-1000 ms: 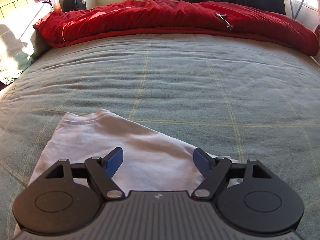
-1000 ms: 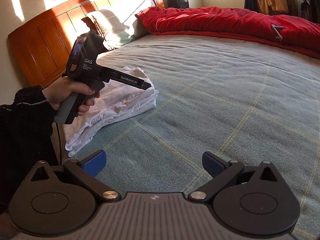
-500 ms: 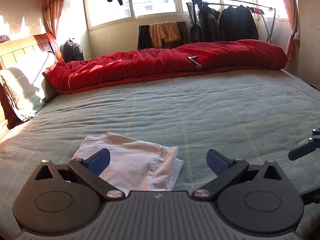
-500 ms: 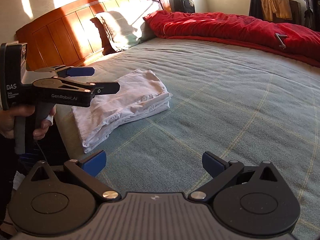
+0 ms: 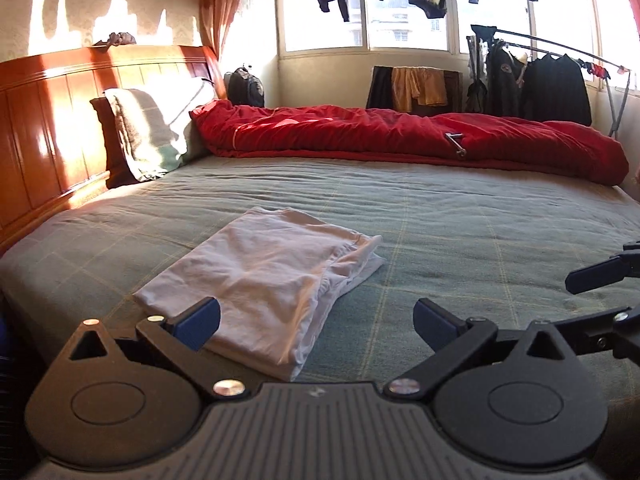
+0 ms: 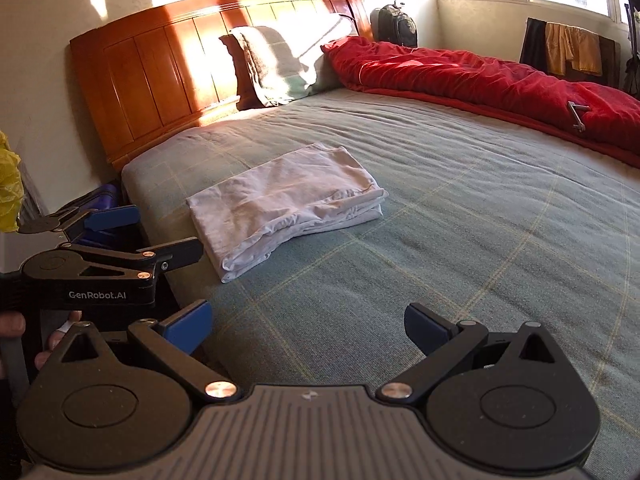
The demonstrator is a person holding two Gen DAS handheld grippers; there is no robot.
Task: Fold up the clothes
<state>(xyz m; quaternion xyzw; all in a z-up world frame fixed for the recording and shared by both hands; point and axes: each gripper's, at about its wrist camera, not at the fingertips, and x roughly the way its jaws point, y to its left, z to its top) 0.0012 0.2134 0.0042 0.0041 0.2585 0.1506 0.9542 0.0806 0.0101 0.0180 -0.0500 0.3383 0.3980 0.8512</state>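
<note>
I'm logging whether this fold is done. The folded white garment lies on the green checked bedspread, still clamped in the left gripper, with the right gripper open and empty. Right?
Not quite. The folded white garment lies free on the green checked bedspread; the left gripper is open and empty, as the right wrist view shows. The right gripper is open and empty too.

"genrobot.ai" stands in white on the left gripper (image 6: 168, 236) body.

Hard, low sunlight pours through the windows (image 5: 404, 36), blowing out the panes and casting glare on the glossy headboard (image 6: 160, 68) and pillow (image 5: 160, 128). Long shadows stripe the wall (image 5: 100, 8). Fisheye curvature bends both frames' edges; focus stays fairly sharp.
</note>
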